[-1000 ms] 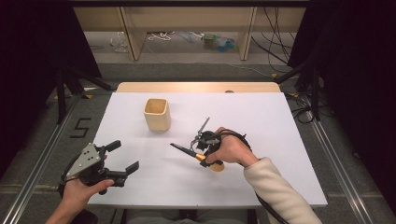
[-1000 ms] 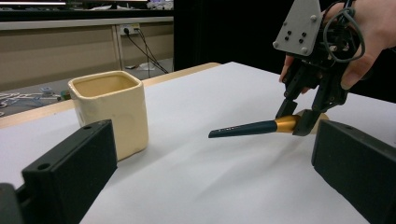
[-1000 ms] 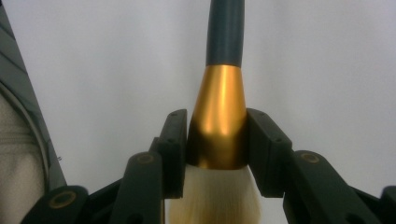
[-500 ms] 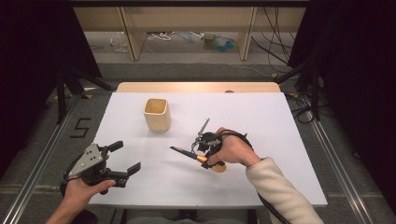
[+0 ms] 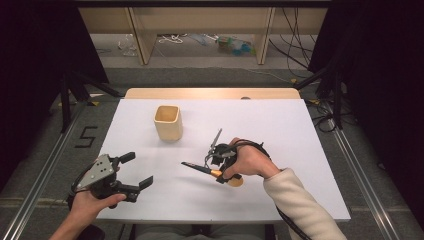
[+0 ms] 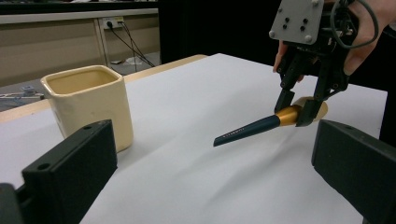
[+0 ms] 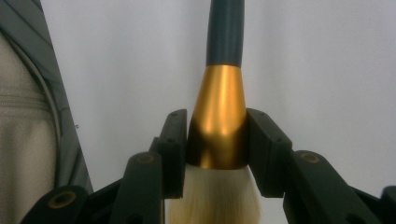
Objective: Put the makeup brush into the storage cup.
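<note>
Right gripper [image 5: 220, 167] was sitting a bit right of center in the high view, and its jaws were pinched tight on the gold ferrule of a makeup brush [image 7: 219, 119]. In the right gripper view you could see both black jaws pressed flat against either side of the gold part, with the pale bristles bunched below and the dark handle running off the top of the frame. From the left gripper view, the brush [image 6: 261, 125] was at the right of the frame, handle tip angled down toward the white table [image 5: 300, 130], bristle end sitting behind the jaws. Couldn't tell if the tip was actually touching the surface or just above it.

Left gripper [image 5: 131, 171] was down at the lower left of the high view, held in the person's hand, jaws spread wide with nothing between them. Same thing in its own view, both black jaws well apart at the bottom corners.

Cream square cup [image 5: 168, 122] stood upright in the upper middle of the table, well apart from both grippers, and it looked empty from what showed of its inside [image 6: 88, 105].
</note>
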